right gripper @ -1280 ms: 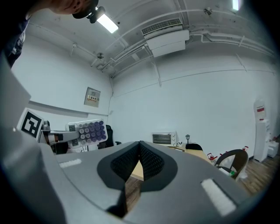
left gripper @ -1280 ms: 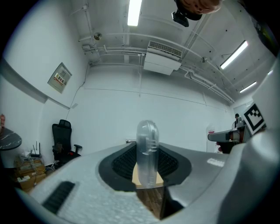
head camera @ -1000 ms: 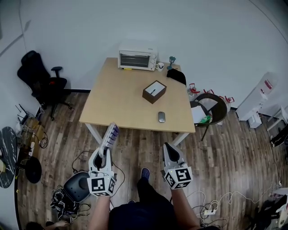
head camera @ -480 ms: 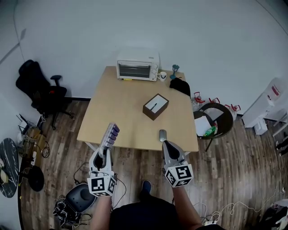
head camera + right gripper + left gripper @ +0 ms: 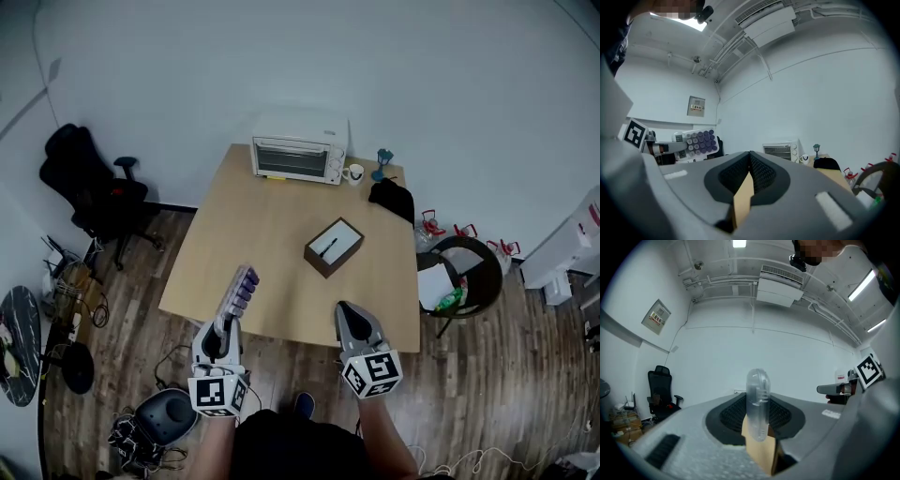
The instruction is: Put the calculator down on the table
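The calculator, white with purple keys, stands on edge between the jaws of my left gripper, which is shut on its lower end. It hangs just over the near edge of the wooden table. In the left gripper view the calculator shows edge-on in the left gripper. My right gripper is shut and holds nothing, level with the left one at the table's near edge. The right gripper view shows its own jaws touching, with the calculator off to the left.
On the table stand a brown tissue box, a white toaster oven, a mug and a black bag. A black office chair stands to the left and a round chair with papers to the right.
Both grippers have come forward from over the floor to the table's near edge, with the calculator still held. The mouse by the near edge is now hidden under the right gripper.
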{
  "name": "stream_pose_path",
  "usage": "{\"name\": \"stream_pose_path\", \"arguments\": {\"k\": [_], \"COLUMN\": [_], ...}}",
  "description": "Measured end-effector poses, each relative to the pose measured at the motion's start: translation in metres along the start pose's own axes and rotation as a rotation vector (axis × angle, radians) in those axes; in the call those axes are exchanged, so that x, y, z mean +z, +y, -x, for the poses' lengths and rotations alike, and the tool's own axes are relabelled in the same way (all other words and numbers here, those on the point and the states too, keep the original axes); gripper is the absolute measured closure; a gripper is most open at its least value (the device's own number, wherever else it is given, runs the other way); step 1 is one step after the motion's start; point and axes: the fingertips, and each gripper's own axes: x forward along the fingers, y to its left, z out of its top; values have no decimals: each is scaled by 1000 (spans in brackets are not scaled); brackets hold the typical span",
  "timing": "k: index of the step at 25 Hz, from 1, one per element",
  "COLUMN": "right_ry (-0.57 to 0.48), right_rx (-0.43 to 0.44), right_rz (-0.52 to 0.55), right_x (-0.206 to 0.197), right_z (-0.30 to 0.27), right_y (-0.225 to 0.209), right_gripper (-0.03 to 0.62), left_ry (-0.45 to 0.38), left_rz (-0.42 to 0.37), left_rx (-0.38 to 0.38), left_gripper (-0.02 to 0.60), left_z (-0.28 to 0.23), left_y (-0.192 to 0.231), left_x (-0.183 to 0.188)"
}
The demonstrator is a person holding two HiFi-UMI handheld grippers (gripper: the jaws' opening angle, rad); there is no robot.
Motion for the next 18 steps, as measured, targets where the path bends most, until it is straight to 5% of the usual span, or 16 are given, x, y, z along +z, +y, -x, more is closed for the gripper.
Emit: {"name": "stream_pose_path", "arguments": {"k": [18], "right_ry": [-35], "right_rx": [-5], "right_rz": [82], "right_x": [14], "right_z": [-135], "right_y": [12], "right_gripper": [586], "left_ry": [-57], "left_rz": [-45], "left_rx": [-26], "left_gripper": [482], "left_z": [-109], "left_y": [100], "left_x": [16]}}
